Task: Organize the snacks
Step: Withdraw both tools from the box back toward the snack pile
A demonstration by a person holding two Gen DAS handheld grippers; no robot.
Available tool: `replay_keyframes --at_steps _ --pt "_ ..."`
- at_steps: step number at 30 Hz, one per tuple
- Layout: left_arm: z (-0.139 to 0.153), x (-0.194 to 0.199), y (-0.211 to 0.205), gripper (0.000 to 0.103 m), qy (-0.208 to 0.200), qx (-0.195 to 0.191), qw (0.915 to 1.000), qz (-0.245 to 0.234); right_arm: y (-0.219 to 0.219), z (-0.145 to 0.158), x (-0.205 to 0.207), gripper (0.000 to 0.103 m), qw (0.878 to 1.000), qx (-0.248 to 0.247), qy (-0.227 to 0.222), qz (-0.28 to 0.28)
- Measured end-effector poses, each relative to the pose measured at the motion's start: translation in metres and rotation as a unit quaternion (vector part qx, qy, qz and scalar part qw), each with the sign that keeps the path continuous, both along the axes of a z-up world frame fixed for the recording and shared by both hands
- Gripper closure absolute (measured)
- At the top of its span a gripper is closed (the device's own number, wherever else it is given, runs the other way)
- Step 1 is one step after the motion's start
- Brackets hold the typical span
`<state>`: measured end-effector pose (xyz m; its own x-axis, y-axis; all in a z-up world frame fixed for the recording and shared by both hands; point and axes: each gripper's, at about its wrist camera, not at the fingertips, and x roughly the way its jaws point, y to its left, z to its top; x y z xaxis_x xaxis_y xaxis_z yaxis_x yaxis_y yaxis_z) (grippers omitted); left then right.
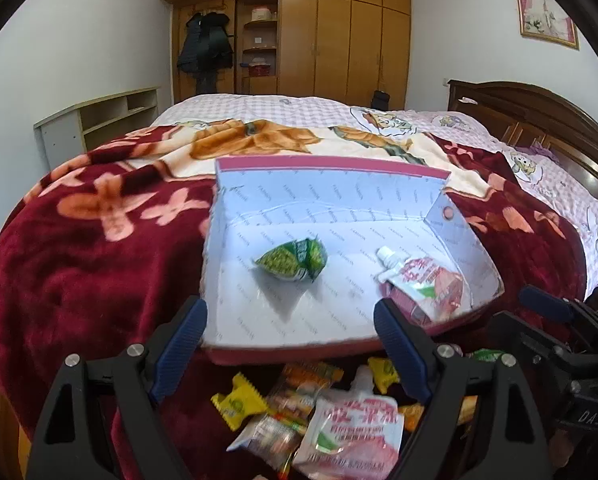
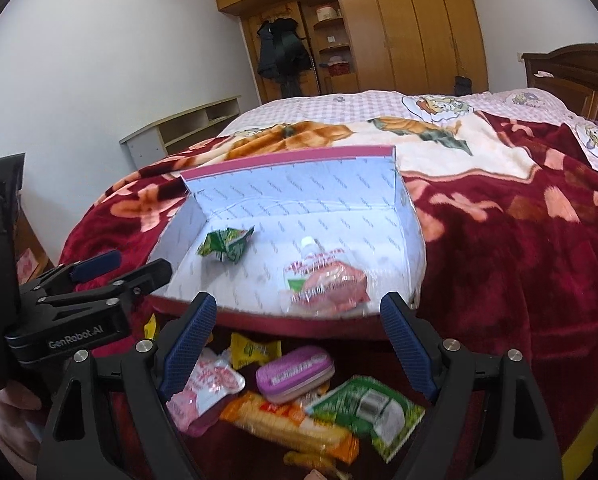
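Both the left gripper [image 1: 289,330] and right gripper [image 2: 299,326] hang wide open, empty, just short of the box [image 1: 339,188] — loose snacks [image 2: 295,376] waiting below to get binned.

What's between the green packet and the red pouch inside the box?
Nothing: bare box floor separates the green packet from the red pouch, in both wrist views.

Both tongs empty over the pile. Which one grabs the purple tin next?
Probably right. The purple oval tin lies between the open right tongs, just short of the white-lined box. The left tongs, also open, frame a pink-and-white spouted pouch instead.
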<state>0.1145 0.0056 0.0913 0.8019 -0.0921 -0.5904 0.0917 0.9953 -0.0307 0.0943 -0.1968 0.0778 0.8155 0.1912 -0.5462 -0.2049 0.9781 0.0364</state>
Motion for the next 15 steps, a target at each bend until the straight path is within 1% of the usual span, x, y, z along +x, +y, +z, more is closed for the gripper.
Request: replay_keyframes --at_steps 10,15 --pt "-0.018 -0.028 0.023 0.014 0.012 -0.02 0.9993 0.027 -0.006 -0.012 -0.028 0.017 1.0 0.011 0.007 -0.006" --pt "-0.031 -0.035 0.032 0.014 0.026 -0.02 0.9988 0.035 -0.008 -0.021 -0.038 0.017 1.0 0.016 0.016 -0.005"
